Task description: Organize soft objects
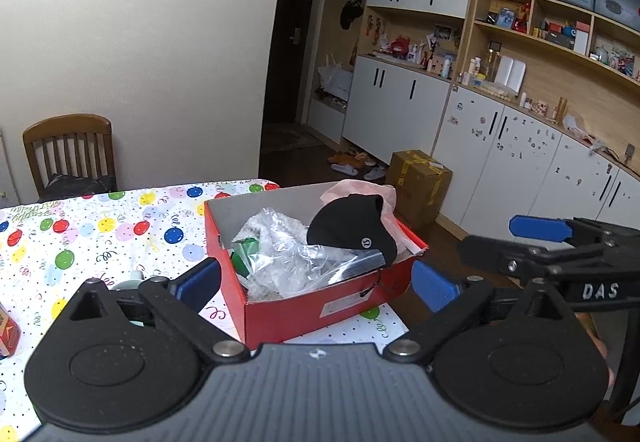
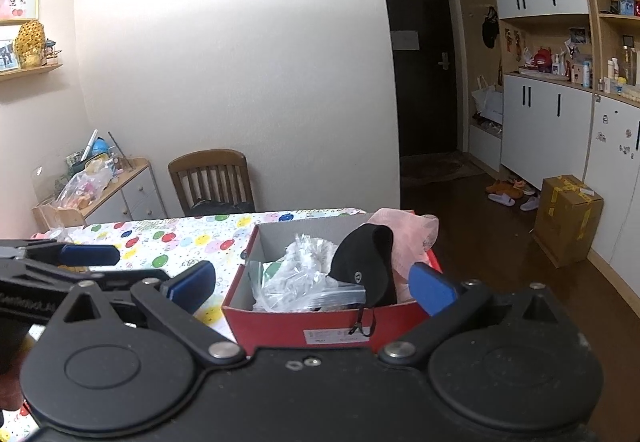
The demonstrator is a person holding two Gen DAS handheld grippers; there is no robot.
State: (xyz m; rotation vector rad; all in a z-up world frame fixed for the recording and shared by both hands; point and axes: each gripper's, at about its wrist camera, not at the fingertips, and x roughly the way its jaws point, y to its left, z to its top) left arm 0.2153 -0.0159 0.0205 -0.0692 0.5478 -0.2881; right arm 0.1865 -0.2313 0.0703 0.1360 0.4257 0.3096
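A red shoebox (image 1: pixel 320 312) is set at the right-hand near corner of the tabletop (image 1: pixel 100 234), which is covered by a balloon-print cloth. Inside it, a black cap (image 1: pixel 352 230) is laid over a clear plastic bag (image 1: pixel 288 254), and a pink cloth (image 1: pixel 376 197) is draped at the far right corner. Both the left claw (image 1: pixel 316 284) and the right claw (image 2: pixel 312 286) are spread wide, nothing gripped, the box framed between the blue pads.

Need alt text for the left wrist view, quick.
An open red cardboard shoebox on a balloon-print tablecloth holds a black fabric cap, pink cloth and clear plastic bags. The left hand-held gripper is open, empty, before it.
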